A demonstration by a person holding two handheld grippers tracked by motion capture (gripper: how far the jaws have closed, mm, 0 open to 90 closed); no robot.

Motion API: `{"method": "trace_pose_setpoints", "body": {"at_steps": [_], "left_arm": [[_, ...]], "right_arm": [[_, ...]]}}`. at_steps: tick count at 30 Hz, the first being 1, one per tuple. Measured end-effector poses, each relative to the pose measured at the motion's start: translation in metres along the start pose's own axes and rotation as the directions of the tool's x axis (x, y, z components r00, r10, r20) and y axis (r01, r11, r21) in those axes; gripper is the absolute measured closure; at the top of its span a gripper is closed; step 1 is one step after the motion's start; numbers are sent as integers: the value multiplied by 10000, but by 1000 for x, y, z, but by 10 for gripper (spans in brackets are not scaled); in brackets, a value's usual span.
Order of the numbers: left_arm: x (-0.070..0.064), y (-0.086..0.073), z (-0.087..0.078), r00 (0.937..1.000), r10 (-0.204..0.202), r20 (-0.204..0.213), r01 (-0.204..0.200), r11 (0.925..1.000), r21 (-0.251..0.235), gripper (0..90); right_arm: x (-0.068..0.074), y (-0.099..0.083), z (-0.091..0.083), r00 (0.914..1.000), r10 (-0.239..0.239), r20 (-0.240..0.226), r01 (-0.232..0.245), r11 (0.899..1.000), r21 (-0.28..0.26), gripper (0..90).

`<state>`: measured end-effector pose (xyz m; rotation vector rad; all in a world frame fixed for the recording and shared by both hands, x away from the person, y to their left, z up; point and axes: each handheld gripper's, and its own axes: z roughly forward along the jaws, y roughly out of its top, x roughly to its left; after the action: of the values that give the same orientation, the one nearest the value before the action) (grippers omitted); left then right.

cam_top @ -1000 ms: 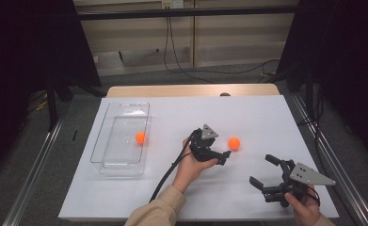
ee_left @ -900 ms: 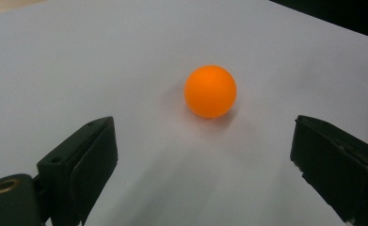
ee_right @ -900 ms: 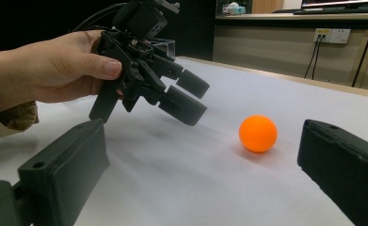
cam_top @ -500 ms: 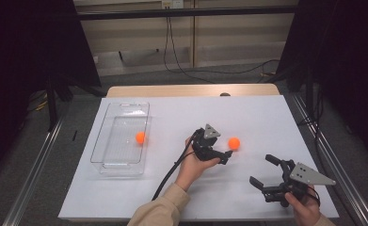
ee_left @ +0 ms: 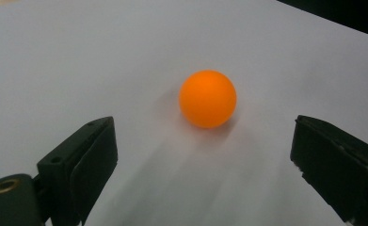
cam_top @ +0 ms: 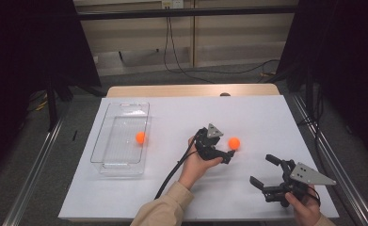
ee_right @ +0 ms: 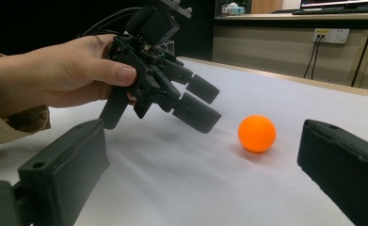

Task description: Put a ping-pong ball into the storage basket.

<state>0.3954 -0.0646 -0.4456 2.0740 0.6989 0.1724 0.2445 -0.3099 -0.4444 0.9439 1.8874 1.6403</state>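
Right gripper (cam_top: 266, 175) idle near table edge, jaws apart. Left gripper (cam_top: 226, 155) spread wide, just short of orange ball (cam_top: 234, 142) on white table (cam_top: 181, 117). Ball looks light, smooth, rolls easily; pinch across its widest middle. Farther: second ball (cam_top: 140, 137) in clear tray (cam_top: 107, 162).

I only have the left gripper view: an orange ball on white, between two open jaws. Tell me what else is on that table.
Observer: A clear plastic tray sits at the table's left, with a second orange ball inside it.
Operator: Report the other gripper.
Observer: The right gripper is low at the near right of the table, jaws open, holding nothing.
Operator: Say whether my jaws touch the ball.
Observer: In the right gripper view the left gripper hangs tilted just short of the loose ball, with a gap between them; the ball rests on the table.
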Motion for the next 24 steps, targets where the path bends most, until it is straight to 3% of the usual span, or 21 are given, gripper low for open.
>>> {"method": "trace_pose_setpoints", "body": {"at_steps": [24], "left_arm": [[1,3,12,10000,-67,-34,67,9999,125,78]], "right_arm": [[0,0,0,10000,20,-2,-20,10000,7,18]]}}
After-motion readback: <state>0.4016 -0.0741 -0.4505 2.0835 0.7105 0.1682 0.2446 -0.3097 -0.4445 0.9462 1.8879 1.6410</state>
